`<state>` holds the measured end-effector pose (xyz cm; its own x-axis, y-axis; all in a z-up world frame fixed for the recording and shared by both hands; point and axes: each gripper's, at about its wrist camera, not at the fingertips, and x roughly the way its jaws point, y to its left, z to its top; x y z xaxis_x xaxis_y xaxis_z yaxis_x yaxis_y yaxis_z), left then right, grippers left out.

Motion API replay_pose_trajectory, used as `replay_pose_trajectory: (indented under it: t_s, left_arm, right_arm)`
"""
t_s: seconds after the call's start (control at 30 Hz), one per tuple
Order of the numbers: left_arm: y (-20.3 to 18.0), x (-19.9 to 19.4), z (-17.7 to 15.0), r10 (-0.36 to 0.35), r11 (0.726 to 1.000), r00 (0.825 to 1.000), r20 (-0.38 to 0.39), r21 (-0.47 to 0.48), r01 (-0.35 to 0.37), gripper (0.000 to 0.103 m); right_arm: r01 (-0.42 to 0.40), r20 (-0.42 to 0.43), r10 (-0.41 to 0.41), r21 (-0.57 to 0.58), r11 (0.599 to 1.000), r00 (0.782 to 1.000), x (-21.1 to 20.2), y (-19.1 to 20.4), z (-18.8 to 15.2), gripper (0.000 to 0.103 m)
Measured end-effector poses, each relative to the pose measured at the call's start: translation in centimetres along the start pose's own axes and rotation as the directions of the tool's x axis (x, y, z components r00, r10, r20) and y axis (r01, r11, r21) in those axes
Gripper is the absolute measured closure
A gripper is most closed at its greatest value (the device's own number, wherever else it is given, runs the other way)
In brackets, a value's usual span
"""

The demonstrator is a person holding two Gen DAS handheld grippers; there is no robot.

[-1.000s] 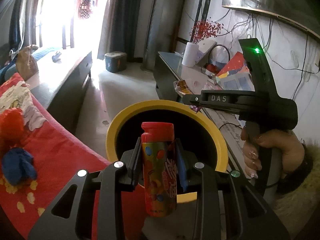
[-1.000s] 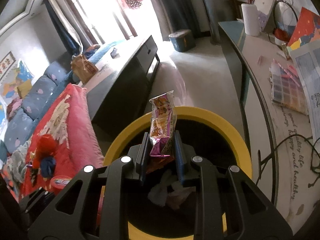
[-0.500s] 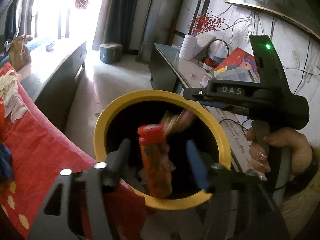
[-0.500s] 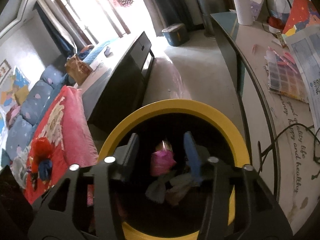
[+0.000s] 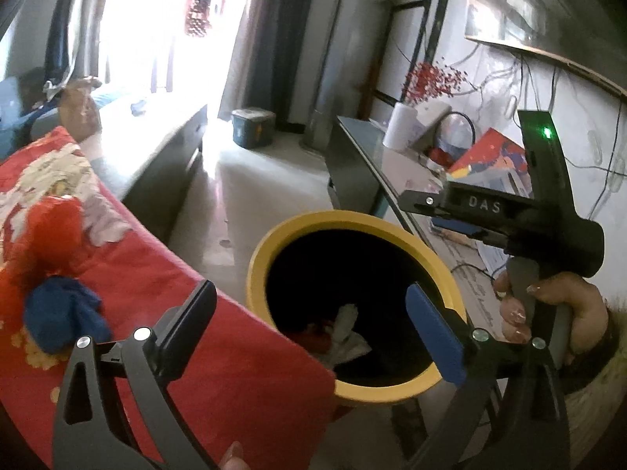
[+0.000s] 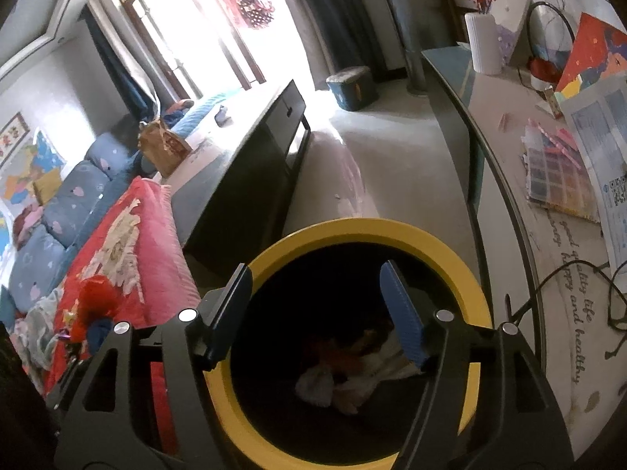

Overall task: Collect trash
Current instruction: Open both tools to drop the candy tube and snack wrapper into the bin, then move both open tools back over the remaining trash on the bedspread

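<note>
A round bin with a yellow rim [image 5: 352,219] [image 6: 368,227] stands on the floor between a sofa and a desk. Crumpled white paper and other trash [image 5: 347,333] [image 6: 352,372] lie in its dark inside. My left gripper [image 5: 309,291] hangs over the bin's near left side with its jaws opening wide and nothing between them. My right gripper [image 6: 313,274] hovers right above the bin mouth, its jaws also opening and empty. In the left wrist view a person's hand [image 5: 556,305] holds the right gripper's handle beside the bin.
A red blanket [image 5: 156,274] [image 6: 129,243] covers the sofa left of the bin, with a red and blue plush toy [image 5: 58,274] on it. A dark low cabinet [image 6: 243,149] stands beyond. To the right is a glass desk [image 6: 505,180] with papers and cables.
Both grippers opened. The candy tube left the left gripper and the snack wrapper left the right gripper, both dropping into the bin. The left gripper shifted left over the blanket's edge.
</note>
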<state>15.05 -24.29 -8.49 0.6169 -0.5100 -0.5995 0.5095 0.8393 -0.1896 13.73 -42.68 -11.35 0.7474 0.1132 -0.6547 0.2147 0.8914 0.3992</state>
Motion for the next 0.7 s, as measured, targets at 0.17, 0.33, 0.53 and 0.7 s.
replay_pose_trajectory:
  t_s: [0.17,0.33,0.53,0.7]
  left_arm:
    - [0.9,-1.8,0.3,0.034,0.999,0.999,0.037,-0.018,-0.033,0.008]
    - [2.1,-3.6,0.4,0.065,0.997,0.996,0.066,-0.039,-0.063,0.008]
    - [3.3,-5.4,0.6,0.1,0.993,0.99,0.099,-0.067,-0.094,0.008]
    - [4.4,-6.9,0.8,0.133,0.988,0.983,0.123,-0.093,-0.122,0.008]
  right_arm:
    - [-0.011,0.011,0.011,-0.013,1.0,1.0,-0.5,0.7,0.2,0.043]
    - [-0.024,0.021,0.025,-0.036,0.999,0.999,-0.9,1.8,0.1,0.043]
    - [-0.048,0.026,0.05,-0.078,0.996,0.998,-1.4,3.5,-0.1,0.043]
    - [-0.067,0.028,0.071,-0.106,0.992,0.997,-1.8,4.7,-0.3,0.043]
